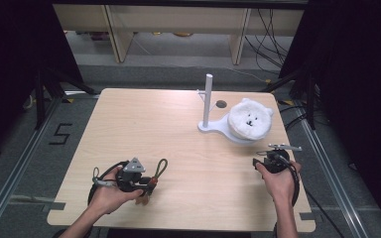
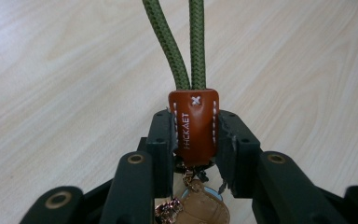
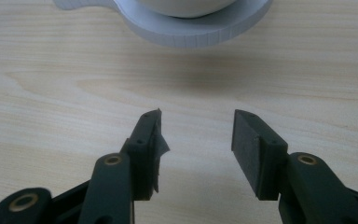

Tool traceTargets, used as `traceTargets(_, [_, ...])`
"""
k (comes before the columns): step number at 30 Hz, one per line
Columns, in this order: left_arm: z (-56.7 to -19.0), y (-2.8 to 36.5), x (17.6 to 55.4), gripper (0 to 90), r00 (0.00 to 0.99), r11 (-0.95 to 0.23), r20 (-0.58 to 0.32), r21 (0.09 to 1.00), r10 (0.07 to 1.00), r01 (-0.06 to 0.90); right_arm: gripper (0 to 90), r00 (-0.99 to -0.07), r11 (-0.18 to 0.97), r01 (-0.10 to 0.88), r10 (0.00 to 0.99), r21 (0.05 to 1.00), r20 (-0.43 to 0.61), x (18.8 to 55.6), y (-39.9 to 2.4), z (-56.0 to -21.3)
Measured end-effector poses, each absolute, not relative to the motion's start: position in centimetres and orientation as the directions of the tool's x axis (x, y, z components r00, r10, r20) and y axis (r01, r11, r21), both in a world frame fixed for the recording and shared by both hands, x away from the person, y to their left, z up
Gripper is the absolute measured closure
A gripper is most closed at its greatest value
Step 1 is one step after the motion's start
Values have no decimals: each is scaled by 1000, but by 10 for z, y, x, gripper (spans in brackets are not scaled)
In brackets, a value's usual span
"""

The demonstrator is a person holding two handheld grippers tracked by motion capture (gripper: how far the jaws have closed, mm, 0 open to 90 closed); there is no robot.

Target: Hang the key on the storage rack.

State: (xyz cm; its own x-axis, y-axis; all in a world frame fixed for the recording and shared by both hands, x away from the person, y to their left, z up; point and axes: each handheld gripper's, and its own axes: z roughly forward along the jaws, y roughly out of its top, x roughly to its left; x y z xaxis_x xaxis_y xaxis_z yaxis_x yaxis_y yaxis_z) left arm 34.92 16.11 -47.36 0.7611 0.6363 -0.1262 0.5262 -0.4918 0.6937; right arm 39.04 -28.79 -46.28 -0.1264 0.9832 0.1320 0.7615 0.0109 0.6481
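The left gripper's (image 2: 195,140) fingers (image 2: 161,140) are clamped on the brown leather tab (image 2: 194,126) of a keychain, low in the middle of the left gripper view, one pad on each flat side of the tab. That stitched tab is the sound place to hold: stiff enough to resist the squeeze, not slick, and it binds both ends of the cord. The whole thing should be light and limp, so the green cord loop (image 2: 182,42) will flop and trail, and the small metal charm (image 2: 168,209) under the tab may swing. The tab is rust-brown with white stitching and pale lettering; the loop is braided olive rope running up out of frame. In the high view the keychain (image 1: 158,171) sits lower left on the table (image 1: 144,124). The right gripper (image 3: 196,135), lower right there, stands open and empty, just below a white stand (image 1: 207,99) bearing a plush (image 1: 249,118).
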Motion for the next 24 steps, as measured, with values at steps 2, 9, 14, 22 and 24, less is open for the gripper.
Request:
traceTargets(2, [-473,162,349,678,757,-462,-125,724,641,511,537,-125,19,756,985,654,116,391,-288,-464])
traceTargets(9, [-472,164,352,676,736,-352,-147,805,661,477,534,-137,19,753,982,657,129,391,-287,-464])
traceTargets(14, [-467,164,353,677,728,-300,-138,848,672,438,534,-156,45,744,982,666,108,391,-287,-466])
traceTargets(22, [-461,165,358,676,717,-237,-131,890,685,390,533,-166,51,745,980,665,111,390,-289,-466])
traceTargets(24, [-459,165,359,676,710,-237,-120,893,694,382,533,-153,39,754,981,656,118,390,-288,-465])
